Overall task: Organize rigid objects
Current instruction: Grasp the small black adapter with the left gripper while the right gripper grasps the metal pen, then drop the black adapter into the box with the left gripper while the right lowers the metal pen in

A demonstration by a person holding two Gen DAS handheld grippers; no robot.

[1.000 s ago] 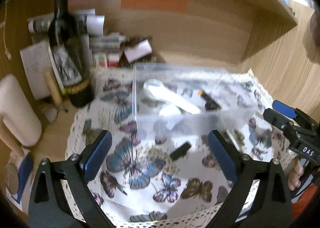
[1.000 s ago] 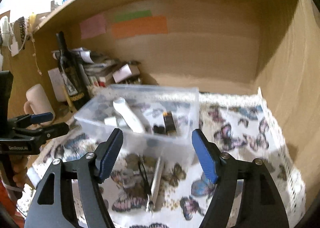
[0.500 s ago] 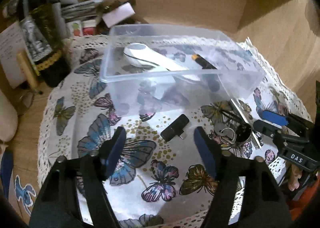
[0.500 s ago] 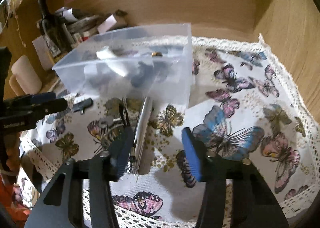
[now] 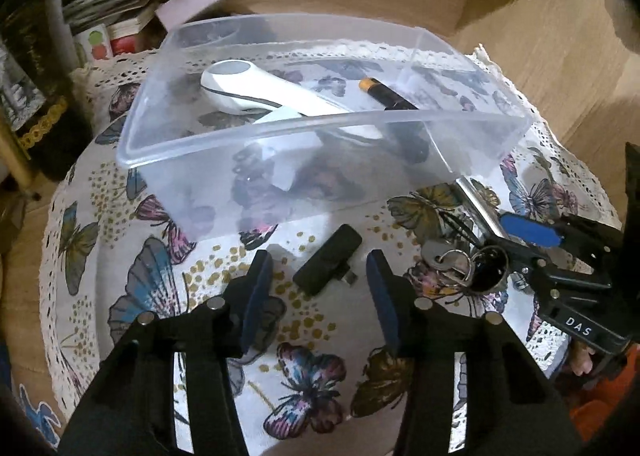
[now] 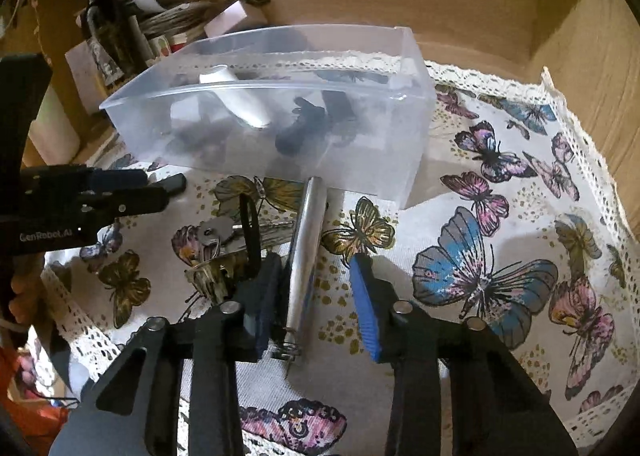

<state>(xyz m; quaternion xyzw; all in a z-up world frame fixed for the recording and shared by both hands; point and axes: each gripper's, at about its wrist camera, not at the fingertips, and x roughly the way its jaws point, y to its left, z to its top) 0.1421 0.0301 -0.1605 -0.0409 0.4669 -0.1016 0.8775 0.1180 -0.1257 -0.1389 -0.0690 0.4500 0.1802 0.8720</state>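
A clear plastic bin (image 5: 280,171) stands on a butterfly cloth and holds a white handheld device (image 5: 256,93) and a black battery (image 5: 386,95). A small black adapter (image 5: 327,260) lies on the cloth, just ahead of and between the fingers of my open left gripper (image 5: 320,292). A silver metal tool (image 6: 306,252) lies in front of the bin (image 6: 280,127), between the fingers of my open right gripper (image 6: 316,300). A bunch of keys (image 6: 218,244) lies left of the tool; it also shows in the left wrist view (image 5: 460,260).
The butterfly cloth (image 6: 500,256) covers a desk inside a wooden alcove. A dark wine bottle (image 6: 106,27), papers and small boxes (image 5: 120,15) stand behind the bin at the left. The wooden side wall (image 6: 592,55) rises at the right.
Both grippers have dropped lower and closer to the cloth. The left now frames the black adapter, the right frames the silver tool. Both jaws have narrowed.
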